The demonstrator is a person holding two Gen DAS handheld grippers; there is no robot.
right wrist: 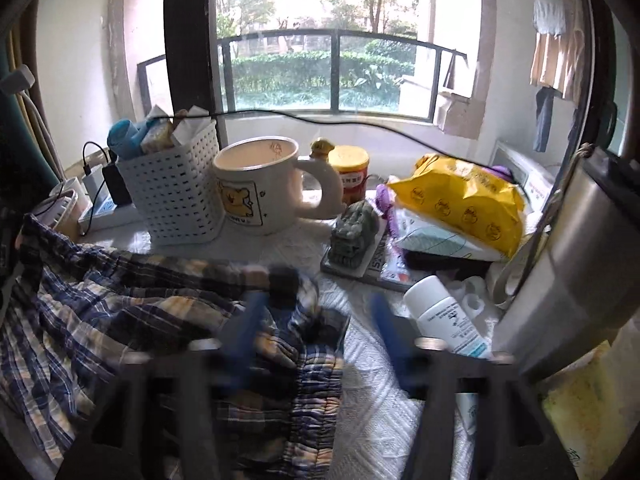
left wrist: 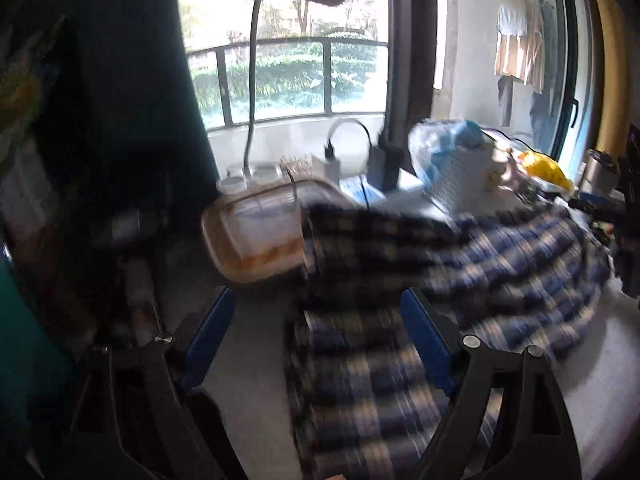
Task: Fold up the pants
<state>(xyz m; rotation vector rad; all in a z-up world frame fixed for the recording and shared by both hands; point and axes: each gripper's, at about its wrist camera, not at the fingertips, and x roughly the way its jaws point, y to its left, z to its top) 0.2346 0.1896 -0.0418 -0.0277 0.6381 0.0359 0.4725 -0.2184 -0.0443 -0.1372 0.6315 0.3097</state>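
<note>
Blue, black and cream plaid pants (left wrist: 440, 264) lie bunched on the table, blurred by motion in the left wrist view. My left gripper (left wrist: 320, 320) is open, its blue-padded fingers (left wrist: 212, 328) wide apart, with part of the pants between them. In the right wrist view the pants (right wrist: 132, 316) spread from the left to the middle, the elastic waistband (right wrist: 316, 384) near the front. My right gripper (right wrist: 320, 320) is open above the waistband edge, its blue fingers (right wrist: 384, 332) blurred.
A clear container (left wrist: 256, 236) and a desk lamp (left wrist: 256, 80) stand behind the pants. A white basket (right wrist: 176, 196), a big mug (right wrist: 260, 184), a yellow bag (right wrist: 460, 200), a white bottle (right wrist: 444, 316) and a steel flask (right wrist: 576, 264) crowd the back and right. A white quilted cloth (right wrist: 372, 392) covers the table.
</note>
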